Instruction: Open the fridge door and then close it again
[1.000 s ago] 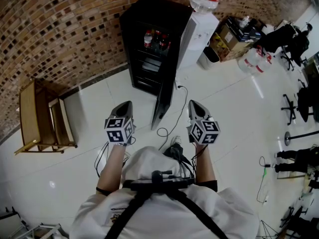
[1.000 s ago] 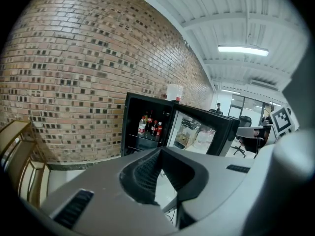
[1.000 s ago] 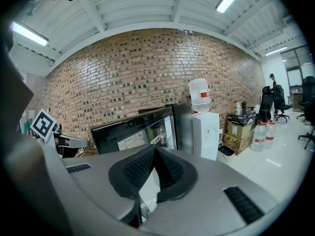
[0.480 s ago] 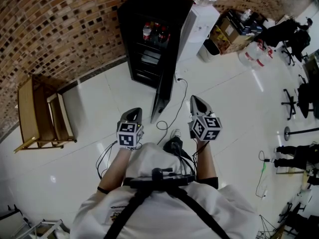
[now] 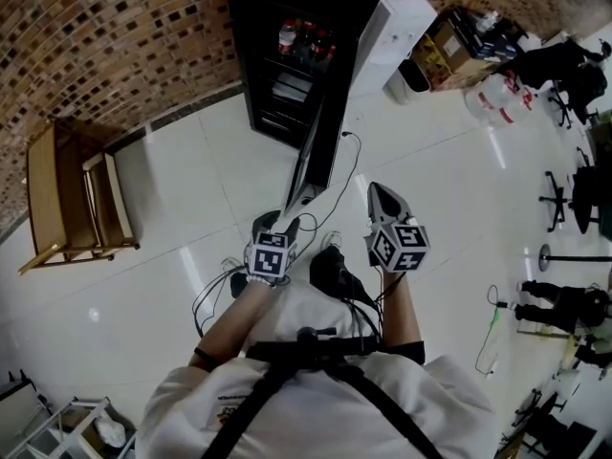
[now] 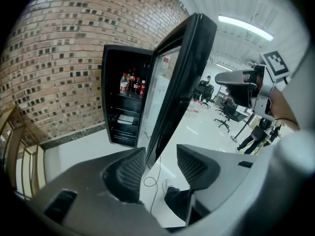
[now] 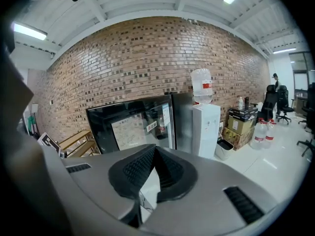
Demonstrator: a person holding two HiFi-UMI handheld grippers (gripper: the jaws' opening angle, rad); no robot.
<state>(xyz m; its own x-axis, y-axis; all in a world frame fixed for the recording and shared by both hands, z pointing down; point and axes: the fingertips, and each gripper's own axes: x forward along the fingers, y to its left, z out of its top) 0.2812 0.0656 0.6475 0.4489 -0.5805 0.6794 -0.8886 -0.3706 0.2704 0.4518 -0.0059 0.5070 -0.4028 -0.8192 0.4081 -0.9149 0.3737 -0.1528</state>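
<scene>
A: The fridge [image 5: 287, 65] stands against the brick wall [image 5: 115, 36], a black cabinet with its door [image 5: 316, 142] swung right out. From the head view the door is almost edge-on, reaching over the white floor [image 5: 172, 189] towards the person.

B: And you can see straight inside! There are red-capped bottles [image 6: 132, 85] on the top shelf and racks below them.

A: Now the left hand-held gripper [image 6: 161, 154]. Its jaws have just been opening and they stand well apart. Between the pads there's only floor and a loop of cable [image 6: 156, 167]. The door's free edge rises just beyond the gap, nearest the left-hand pad.

B: Is it touching the door?

A: Can't call that one. In the head view the tips sit right at the foot of the door's free edge, but I can't tell whether they touch it. Nothing is clamped, that much is plain.

B: And the other one?

A: The right hand-held gripper [image 7: 153, 149] has its pads pressed together with nothing in them. It's held on the far side of the door from the left one, apart from the door. Its own view looks onto the door's glass front, with the water dispenser [image 7: 205, 127] standing just beside the fridge.

B: There's a wooden rack [image 5: 67, 199] by the wall too, off to the left and well apart from all of it.
</scene>
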